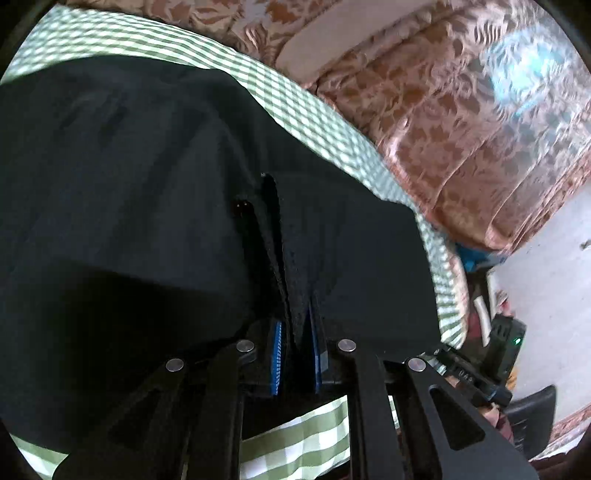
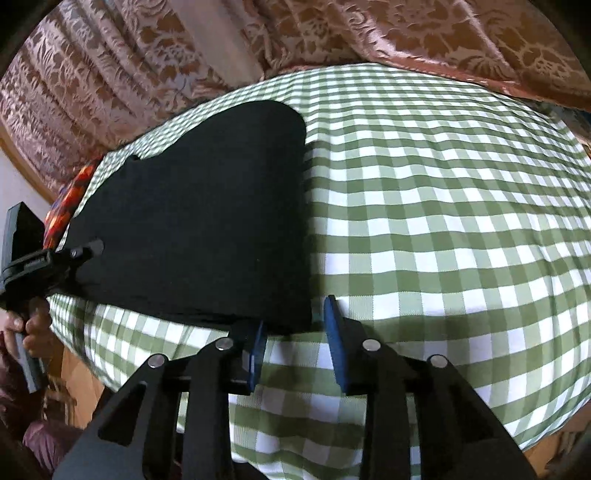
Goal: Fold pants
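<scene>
Though thick at the hem, the pants look soft, limp and light: judged best taken by near-edge corners, both layers together. Left gripper: pressed together, pinching a fold of the near edge. Right gripper: spread, straddling the near right corner, pads not yet pressing. Pants: one, black, flat on the left part of the cloth. Grippers: two. Check cloth: one. Curtain, far: one.
</scene>
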A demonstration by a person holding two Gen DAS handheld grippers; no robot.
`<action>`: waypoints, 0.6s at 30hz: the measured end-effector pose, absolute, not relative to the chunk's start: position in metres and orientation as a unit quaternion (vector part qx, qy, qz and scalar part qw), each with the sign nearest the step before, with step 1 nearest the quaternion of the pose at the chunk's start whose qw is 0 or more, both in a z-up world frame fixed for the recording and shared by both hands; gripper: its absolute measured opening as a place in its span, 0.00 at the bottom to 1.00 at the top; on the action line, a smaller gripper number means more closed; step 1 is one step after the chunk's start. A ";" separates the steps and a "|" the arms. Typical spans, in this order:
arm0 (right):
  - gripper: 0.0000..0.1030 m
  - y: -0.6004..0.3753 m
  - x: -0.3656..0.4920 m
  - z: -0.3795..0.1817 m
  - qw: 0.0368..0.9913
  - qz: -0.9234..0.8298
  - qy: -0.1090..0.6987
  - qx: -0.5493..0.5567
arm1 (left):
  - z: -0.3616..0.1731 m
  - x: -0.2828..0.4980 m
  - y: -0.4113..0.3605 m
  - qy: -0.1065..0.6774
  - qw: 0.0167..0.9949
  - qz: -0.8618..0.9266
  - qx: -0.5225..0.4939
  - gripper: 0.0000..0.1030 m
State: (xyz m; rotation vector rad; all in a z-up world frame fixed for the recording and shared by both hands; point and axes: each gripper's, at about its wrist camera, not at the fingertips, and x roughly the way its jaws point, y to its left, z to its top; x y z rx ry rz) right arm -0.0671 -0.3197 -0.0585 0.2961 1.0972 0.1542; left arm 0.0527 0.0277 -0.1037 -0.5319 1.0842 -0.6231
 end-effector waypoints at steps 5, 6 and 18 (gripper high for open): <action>0.71 -0.338 -0.069 -0.039 0.828 0.119 0.535 0.123 | -0.101 0.049 0.031 0.488 0.782 -0.302 -0.242 0.11; 0.76 -0.346 -0.067 -0.031 0.831 0.125 0.525 0.138 | -0.101 0.049 0.031 0.486 0.781 -0.305 -0.245 0.11; 0.83 -0.370 0.064 -0.061 0.786 0.114 0.497 0.350 | -0.099 0.076 0.062 0.466 0.758 -0.304 -0.341 0.49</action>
